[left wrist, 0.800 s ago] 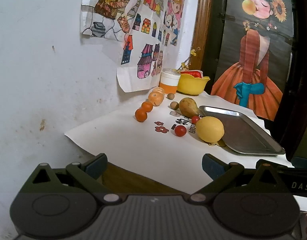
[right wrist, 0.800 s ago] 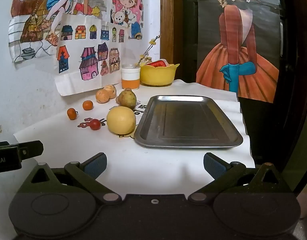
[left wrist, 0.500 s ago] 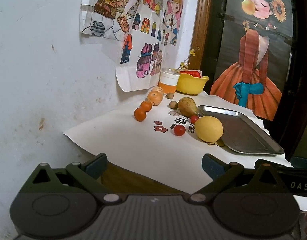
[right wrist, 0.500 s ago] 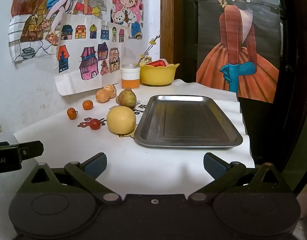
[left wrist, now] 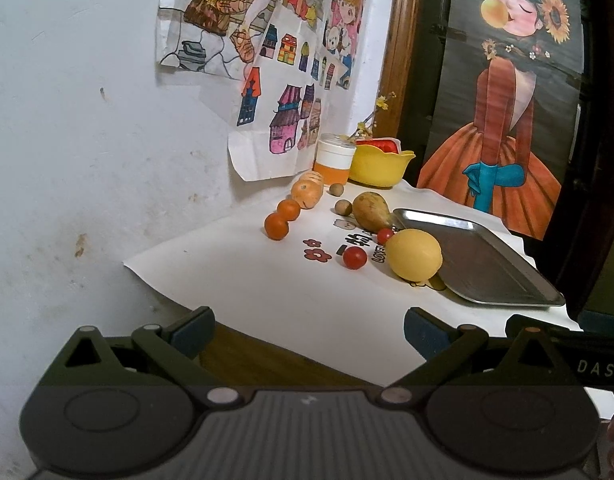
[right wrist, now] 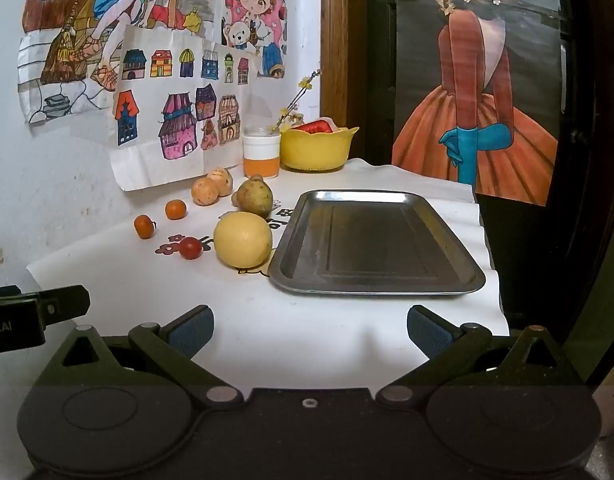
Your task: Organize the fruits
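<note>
Fruits lie on white paper: a big yellow lemon (left wrist: 413, 254) (right wrist: 243, 239), a brown-green pear (left wrist: 371, 211) (right wrist: 255, 196), two cherry tomatoes (left wrist: 355, 257), two small oranges (left wrist: 276, 226) (right wrist: 144, 226), two tan round fruits (left wrist: 306, 194) (right wrist: 205, 191) and small brown nuts (left wrist: 342, 207). An empty steel tray (left wrist: 499, 276) (right wrist: 447, 280) sits right of the lemon. My left gripper (left wrist: 309, 328) hangs open at the table's near left edge, holding nothing. My right gripper (right wrist: 309, 326) is open too, short of the tray's near rim.
At the back stand an orange-and-white cup (right wrist: 261, 152) and a yellow bowl (right wrist: 317, 148) holding something red. Drawings hang on the white wall to the left; a dark poster and wooden door frame are behind. The left gripper's body (right wrist: 31, 312) shows at the right wrist view's left edge.
The left wrist view has shifted slightly, the fruits sitting a little higher and left in frame. The right gripper has barely moved. Both stay open.
</note>
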`<state>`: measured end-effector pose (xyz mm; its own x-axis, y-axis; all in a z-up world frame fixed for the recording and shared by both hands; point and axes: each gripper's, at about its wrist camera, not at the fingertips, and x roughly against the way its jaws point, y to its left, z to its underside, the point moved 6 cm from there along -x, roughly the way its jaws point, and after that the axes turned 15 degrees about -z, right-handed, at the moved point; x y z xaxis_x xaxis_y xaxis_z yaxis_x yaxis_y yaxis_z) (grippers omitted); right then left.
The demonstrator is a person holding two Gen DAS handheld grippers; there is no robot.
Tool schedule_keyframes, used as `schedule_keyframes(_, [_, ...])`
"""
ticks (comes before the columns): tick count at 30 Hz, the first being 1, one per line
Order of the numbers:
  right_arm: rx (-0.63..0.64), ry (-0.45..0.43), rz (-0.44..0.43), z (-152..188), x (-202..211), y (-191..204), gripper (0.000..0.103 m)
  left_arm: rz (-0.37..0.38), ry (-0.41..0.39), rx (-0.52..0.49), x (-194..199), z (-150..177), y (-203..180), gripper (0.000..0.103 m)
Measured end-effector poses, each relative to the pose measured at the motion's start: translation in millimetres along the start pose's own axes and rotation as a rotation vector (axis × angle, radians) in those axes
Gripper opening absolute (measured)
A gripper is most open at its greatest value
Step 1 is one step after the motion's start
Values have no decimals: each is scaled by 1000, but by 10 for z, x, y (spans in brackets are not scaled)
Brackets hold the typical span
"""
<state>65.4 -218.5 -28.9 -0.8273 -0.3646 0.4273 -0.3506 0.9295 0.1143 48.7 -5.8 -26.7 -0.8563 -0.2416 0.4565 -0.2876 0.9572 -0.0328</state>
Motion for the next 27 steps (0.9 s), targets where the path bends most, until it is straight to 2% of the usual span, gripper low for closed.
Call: schedule_keyframes(27, [4, 6, -2, 3, -17, 17, 102, 2, 11, 2, 21, 60, -39, 102])
